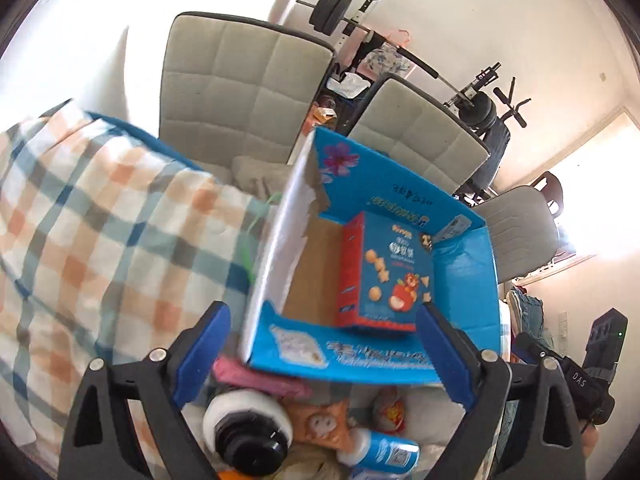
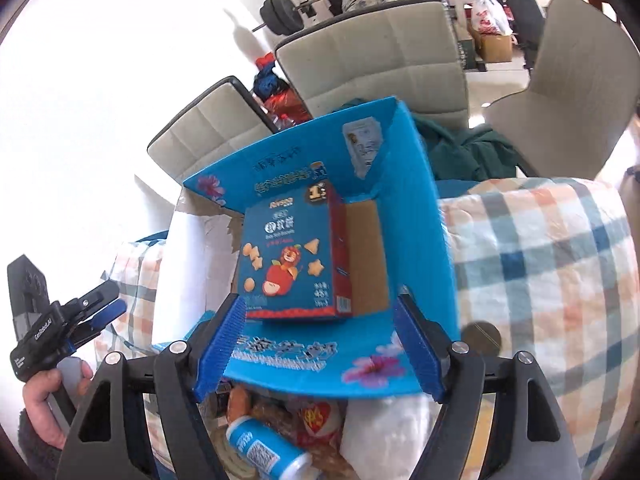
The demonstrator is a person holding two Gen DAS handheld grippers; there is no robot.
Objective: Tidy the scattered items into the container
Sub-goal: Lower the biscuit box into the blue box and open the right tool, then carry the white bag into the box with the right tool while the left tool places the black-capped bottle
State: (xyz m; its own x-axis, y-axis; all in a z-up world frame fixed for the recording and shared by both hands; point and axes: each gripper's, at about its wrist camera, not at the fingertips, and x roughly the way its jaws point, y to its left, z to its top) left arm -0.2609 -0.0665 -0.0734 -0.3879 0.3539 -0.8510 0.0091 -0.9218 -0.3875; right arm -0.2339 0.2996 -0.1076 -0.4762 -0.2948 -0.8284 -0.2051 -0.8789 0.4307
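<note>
An open blue cardboard box (image 1: 464,276) (image 2: 416,216) stands on the checked tablecloth. A blue and red biscuit box (image 1: 384,268) (image 2: 292,256) lies inside it on the brown floor. My left gripper (image 1: 320,344) is open and empty, just in front of the box's near flap. My right gripper (image 2: 318,340) is open and empty over the same flap. Below the flap lie a white jar with a black lid (image 1: 248,436), a blue and white bottle (image 1: 380,450) (image 2: 266,446), an orange toy (image 1: 324,424), a red and white packet (image 1: 390,410) (image 2: 318,418) and a pink item (image 1: 256,376).
The checked tablecloth (image 1: 100,240) (image 2: 552,272) covers the table. Grey padded chairs (image 1: 240,92) (image 2: 376,52) stand behind it. A green garment (image 2: 460,152) lies on a chair. The left gripper and the hand holding it show in the right wrist view (image 2: 60,328).
</note>
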